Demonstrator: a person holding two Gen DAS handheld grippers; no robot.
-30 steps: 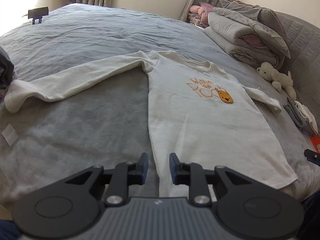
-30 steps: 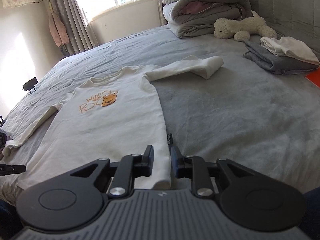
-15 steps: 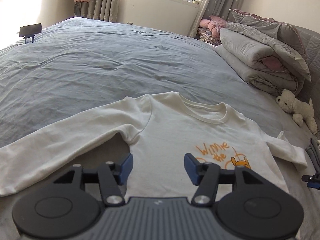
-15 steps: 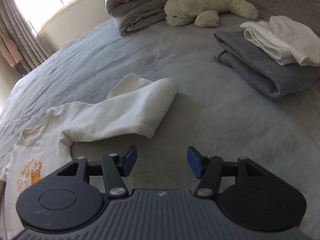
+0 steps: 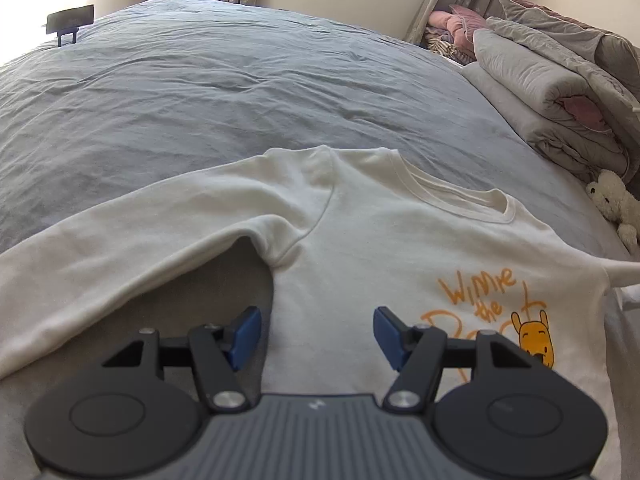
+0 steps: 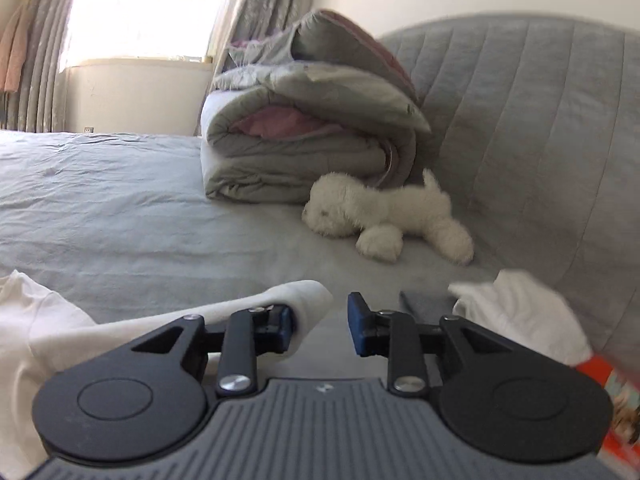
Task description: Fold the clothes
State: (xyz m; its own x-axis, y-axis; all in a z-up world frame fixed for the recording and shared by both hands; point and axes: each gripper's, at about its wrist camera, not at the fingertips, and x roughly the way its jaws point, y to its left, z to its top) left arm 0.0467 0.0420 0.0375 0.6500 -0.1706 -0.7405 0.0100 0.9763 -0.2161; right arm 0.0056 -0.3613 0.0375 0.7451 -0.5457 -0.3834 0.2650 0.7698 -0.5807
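A cream long-sleeved shirt (image 5: pixel 360 240) with an orange bear print lies flat, front up, on the grey bed (image 5: pixel 240 92). My left gripper (image 5: pixel 317 334) hangs open just over the shirt's side, below the armpit of the sleeve (image 5: pixel 120 248) that stretches left. In the right wrist view the other sleeve's end (image 6: pixel 296 300) lies folded back on itself. My right gripper (image 6: pixel 320 328) is open and low over the bed; its left finger sits against that cuff, and the gap between the jaws shows bare sheet.
A folded grey and pink duvet (image 6: pixel 304 152) and a white plush dog (image 6: pixel 384 216) lie by the padded headboard (image 6: pixel 540 120). A folded grey and white clothes pile (image 6: pixel 516 312) and an orange book (image 6: pixel 612 388) sit at the right. A small black stand (image 5: pixel 70 20) is at the far left bed edge.
Both grippers went from nearly shut at the hem to open. The left moved up the shirt to the armpit. The right travelled to the folded sleeve end and dropped low.
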